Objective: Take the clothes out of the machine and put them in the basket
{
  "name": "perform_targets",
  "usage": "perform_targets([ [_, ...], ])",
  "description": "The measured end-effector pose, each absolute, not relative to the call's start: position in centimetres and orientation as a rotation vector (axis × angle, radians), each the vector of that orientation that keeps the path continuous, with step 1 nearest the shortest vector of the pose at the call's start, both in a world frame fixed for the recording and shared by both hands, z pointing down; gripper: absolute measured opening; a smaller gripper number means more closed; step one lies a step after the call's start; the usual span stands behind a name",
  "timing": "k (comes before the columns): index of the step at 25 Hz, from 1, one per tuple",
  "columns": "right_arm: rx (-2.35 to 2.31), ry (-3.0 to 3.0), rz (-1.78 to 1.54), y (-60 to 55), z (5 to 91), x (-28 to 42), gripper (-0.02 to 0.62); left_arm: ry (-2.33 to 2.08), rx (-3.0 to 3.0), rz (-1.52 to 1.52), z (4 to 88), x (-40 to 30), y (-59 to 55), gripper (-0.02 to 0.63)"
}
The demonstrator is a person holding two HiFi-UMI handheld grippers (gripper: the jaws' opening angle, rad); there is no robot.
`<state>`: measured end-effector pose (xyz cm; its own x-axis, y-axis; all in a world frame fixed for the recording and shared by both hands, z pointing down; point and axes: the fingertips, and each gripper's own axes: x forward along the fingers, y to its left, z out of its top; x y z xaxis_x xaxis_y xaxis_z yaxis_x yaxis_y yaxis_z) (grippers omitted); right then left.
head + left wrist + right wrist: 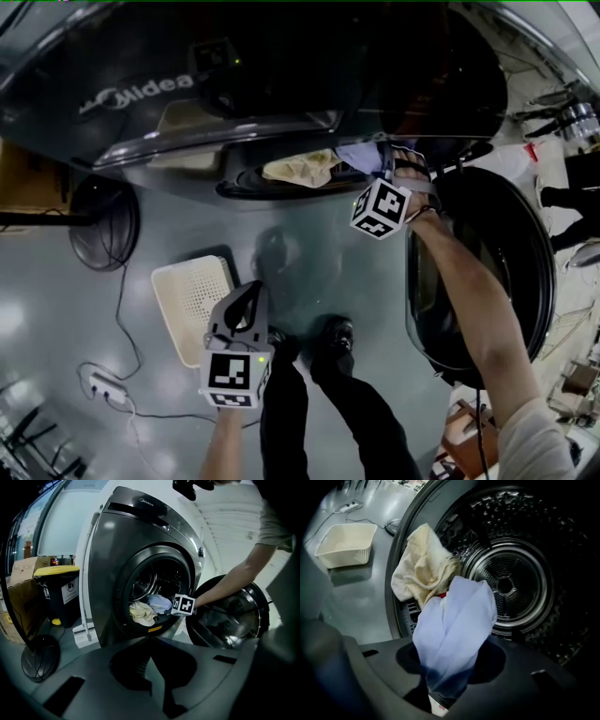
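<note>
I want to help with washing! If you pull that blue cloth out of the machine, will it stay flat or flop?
Probably floppy: the blue cloth bunches in soft folds in the right hand-held gripper. Likely light, since one small pinch seems to hold it. It seems to touch the cream cloth, so that might get dragged along.

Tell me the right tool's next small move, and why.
Probably draw the right tool back out of the drum toward the basket. It is clamped on the blue garment, which hangs at the drum's mouth beside the cream cloth, and the basket sits empty on the floor.
</note>
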<state>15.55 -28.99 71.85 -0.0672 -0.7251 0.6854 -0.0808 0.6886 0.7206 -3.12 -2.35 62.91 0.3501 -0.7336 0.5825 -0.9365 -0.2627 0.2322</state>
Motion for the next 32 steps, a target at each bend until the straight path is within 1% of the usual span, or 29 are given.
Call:
perform_targets([
  [11,0.849,-1.606,-0.611,-27.4,63.3,16.7,0.202,-1.405,2.143,0.473,57.3,-0.9,-3.5,0.018],
  [23,0.89,-1.656,-0.653,-20.9,53.9,17.0,0.202,-1.412,2.181,0.438,50.4,-0.9,-4.1,0.018],
  [28,0.978,-1.72,-0.594,-17.8,51.2,16.9,0.201,-1.414,2.188,0.424,48.4,-1.1,-4.1,0.018],
  [32,1.085,-1.802,-0.46,-16.0,49.3,16.7,0.201,-1.421,2.198,0.432,47.6,-1.3,-4.1,0.018],
])
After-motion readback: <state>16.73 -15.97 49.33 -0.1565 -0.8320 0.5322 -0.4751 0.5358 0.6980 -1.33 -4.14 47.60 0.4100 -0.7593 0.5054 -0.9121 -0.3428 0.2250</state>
